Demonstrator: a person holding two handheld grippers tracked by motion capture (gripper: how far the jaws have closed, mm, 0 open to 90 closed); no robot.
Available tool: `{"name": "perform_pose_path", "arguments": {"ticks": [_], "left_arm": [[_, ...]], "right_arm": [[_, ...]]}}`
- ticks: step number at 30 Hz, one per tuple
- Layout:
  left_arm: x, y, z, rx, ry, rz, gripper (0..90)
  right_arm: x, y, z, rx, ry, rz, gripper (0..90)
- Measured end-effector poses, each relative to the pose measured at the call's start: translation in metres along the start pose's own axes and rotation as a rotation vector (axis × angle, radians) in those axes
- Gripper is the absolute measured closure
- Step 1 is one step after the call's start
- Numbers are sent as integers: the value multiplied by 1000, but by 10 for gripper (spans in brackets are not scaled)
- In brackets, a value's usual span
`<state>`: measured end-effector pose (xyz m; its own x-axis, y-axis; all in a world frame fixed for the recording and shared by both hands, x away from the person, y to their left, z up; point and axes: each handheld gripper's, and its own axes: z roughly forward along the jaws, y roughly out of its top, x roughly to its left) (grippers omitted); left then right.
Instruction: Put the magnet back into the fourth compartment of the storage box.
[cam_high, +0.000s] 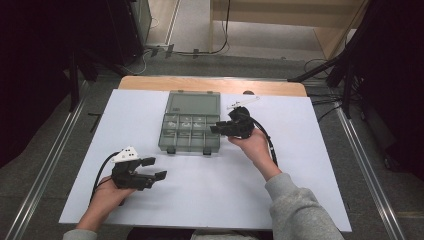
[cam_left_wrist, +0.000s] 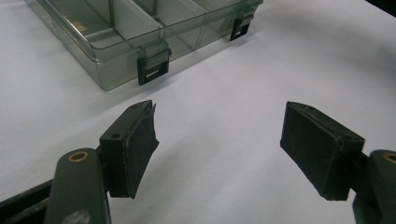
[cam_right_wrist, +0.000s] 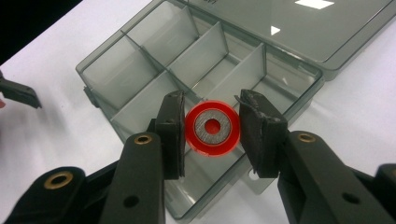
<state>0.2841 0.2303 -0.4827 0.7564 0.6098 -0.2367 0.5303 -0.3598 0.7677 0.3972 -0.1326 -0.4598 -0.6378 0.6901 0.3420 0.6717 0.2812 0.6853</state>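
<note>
Hovering over the compartment box (cam_right_wrist: 140, 70), right tool (cam_right_wrist: 212, 128) pinching a red ring (cam_right_wrist: 213, 127) (left tool (cam_left_wrist: 217, 149) spread).

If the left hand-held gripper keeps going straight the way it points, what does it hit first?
Probably the bare white table cover first, since the left hand-held gripper looks angled downward with open jaws. Farther along sits the clear compartment box, off to one side; depth is uncertain.

No legible text, label or number on any surface
</note>
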Motion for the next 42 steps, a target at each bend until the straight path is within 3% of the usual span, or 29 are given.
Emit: {"name": "perform_pose_path", "arguments": {"ticks": [10,42], "left_arm": [[2,0,-2,-12,11,-7,261],[2,-2,-4,-2,25,0,260]], "right_arm": [[-5,8,3,-13,-10,-3,635],[-19,11,37,-13,-75,4,632]]}}
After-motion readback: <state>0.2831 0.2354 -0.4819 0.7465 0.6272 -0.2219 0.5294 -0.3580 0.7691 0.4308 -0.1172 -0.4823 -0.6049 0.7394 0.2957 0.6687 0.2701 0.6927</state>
